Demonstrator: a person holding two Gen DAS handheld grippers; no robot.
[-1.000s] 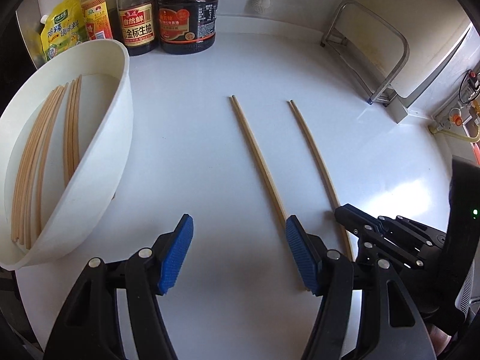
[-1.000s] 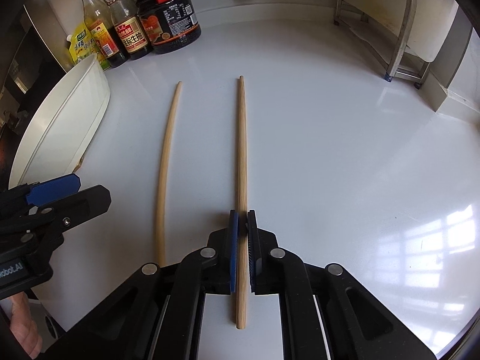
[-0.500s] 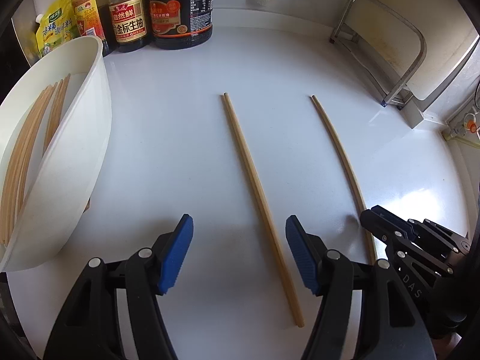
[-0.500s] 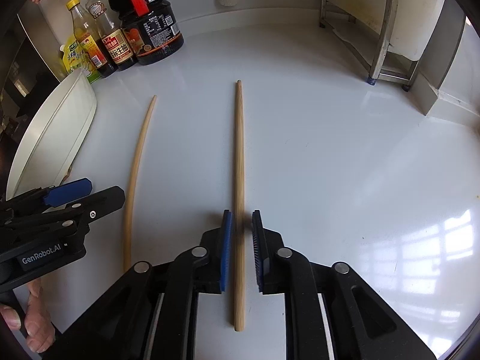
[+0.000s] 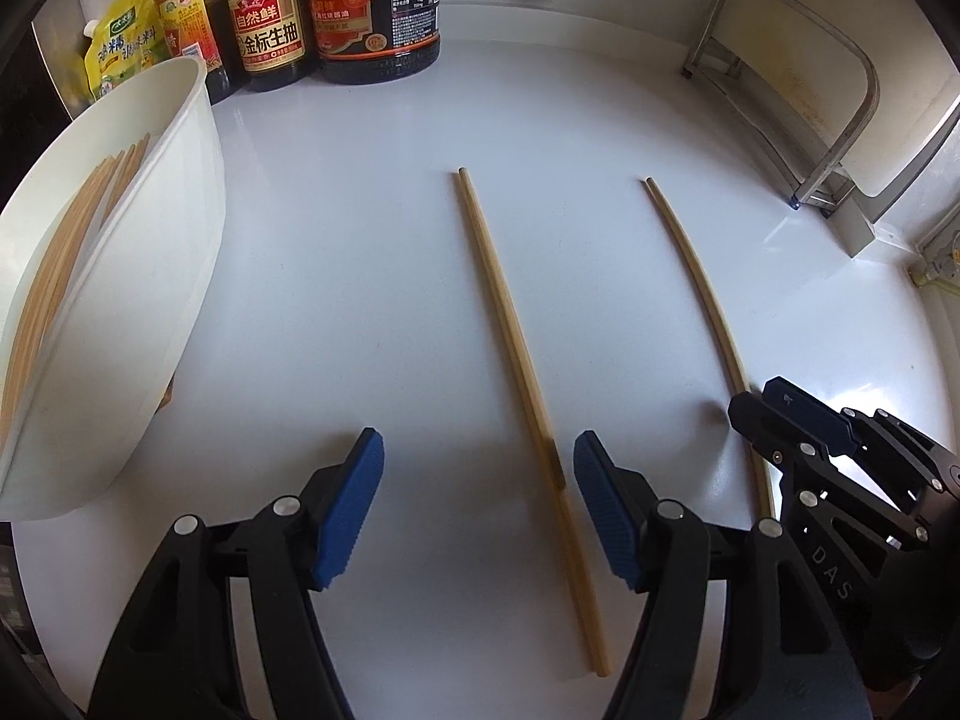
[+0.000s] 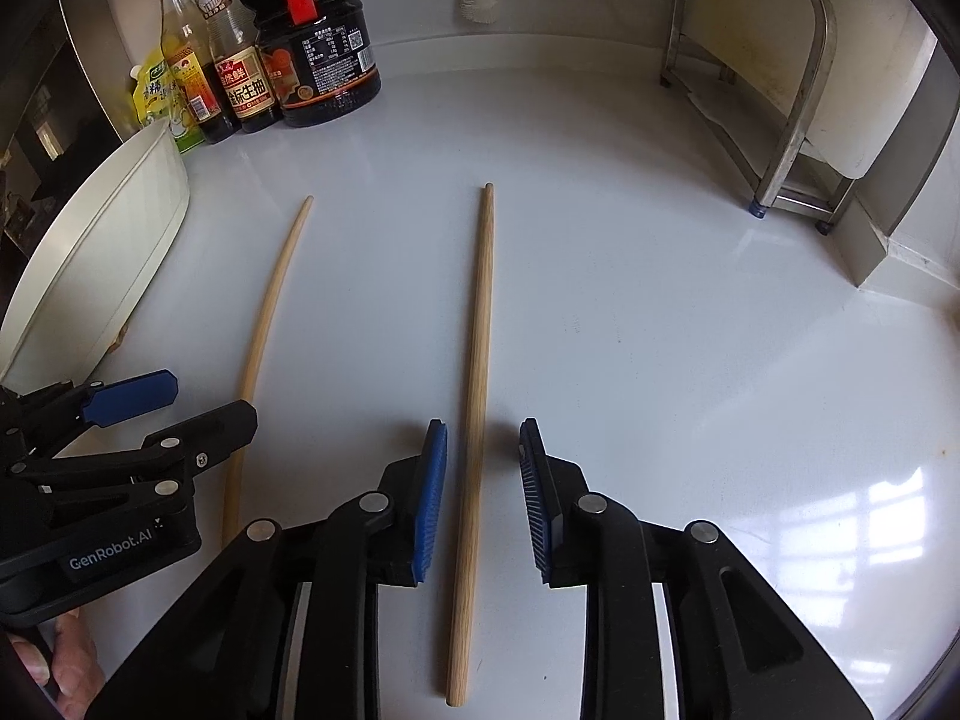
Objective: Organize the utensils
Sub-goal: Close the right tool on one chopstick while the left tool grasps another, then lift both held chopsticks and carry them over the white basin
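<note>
Chopstick (image 5: 708, 312) end hidden behind right gripper (image 5: 774, 414).

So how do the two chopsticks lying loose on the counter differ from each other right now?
The left chopstick lies between the open left gripper fingers, nearer the white tub; the right chopstick lies between the open right gripper fingers, farther from it. Neither is gripped. Both are plain light wood, flat on the white counter, roughly parallel, tips pointing toward the back wall.

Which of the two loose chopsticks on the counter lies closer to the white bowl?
The left-hand chopstick, between the left gripper fingers. The other chopstick lies farther from the white bowl.
</note>
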